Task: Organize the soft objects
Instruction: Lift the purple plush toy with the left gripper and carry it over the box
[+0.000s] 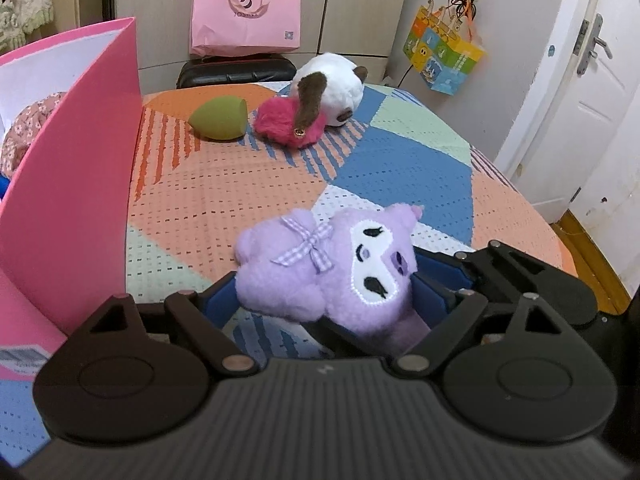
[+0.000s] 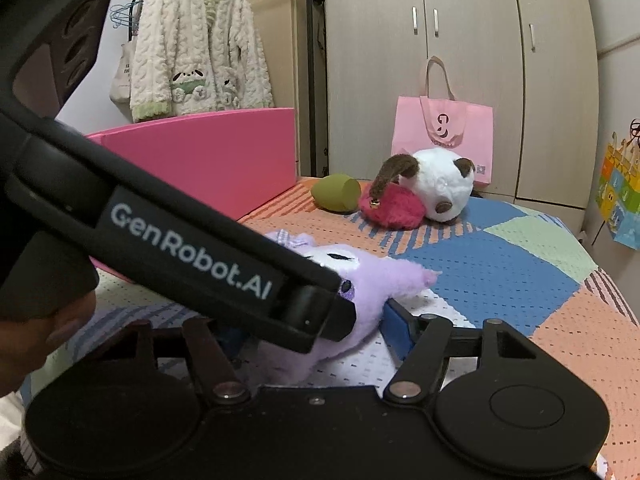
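**Purple plush between both tools on the bed**

Cupboard doors [image 2: 472, 80] and a hanging cream robe [image 2: 200, 44] stand behind the bed [image 1: 248, 184], whose cover is a patchwork of orange, blue and green. On it, close to us, lies the purple plush [image 1: 340, 268], face up with a checked bow on its body. Our left tool [image 1: 324, 300] is partly open, a blue pad at each side of the plush and touching its fur; we cannot tell whether they squeeze it. Our right tool [image 2: 316, 328] is also partly open around the plush's lower end; its right blue pad sits just beside the fur, and its left pad is hidden behind the left tool's body. A pink box [image 1: 80, 160] stands open at the left edge of the bed. Farther back lie a green sponge [image 1: 219, 120], a pink fluffy toy [image 1: 286, 124] and a white panda plush [image 1: 336, 88], the last two touching. A pink bag [image 1: 246, 14] leans against the cupboard.
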A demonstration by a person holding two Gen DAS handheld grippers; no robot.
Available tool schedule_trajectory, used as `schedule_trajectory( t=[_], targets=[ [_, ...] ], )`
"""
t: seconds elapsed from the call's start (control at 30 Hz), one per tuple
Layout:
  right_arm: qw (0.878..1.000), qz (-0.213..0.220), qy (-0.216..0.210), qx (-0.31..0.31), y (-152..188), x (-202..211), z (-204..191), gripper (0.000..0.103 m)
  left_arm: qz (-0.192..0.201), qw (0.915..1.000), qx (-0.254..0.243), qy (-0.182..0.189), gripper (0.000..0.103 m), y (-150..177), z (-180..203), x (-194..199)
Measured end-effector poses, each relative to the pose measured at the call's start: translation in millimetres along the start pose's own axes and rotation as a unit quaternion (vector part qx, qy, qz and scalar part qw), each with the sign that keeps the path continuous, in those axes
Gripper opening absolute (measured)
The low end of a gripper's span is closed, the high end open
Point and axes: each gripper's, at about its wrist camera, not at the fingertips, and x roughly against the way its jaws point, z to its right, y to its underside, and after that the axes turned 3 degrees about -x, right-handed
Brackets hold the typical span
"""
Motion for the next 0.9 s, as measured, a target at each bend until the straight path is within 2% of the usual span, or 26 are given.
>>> schedule_trajectory(
  t=[0.3,0.6,0.9],
  targets=[
    [1.000,-0.009,0.002,0.006,-4,18,-11,0.071,0.000,1.0000,-0.007,-0.005,0.088,6,8,21],
    [0.998,-0.042,-0.008,-0.039,-12,47,-24,0.071,0.007,1.0000,-0.004,-0.003,0.089,23,16,58],
    [0.999,-0.046,-0.011,-0.008,-22,74,-64,0.071,0.029,0.9994,0.017,0.001,0.089,42,5,105]
  ],
)
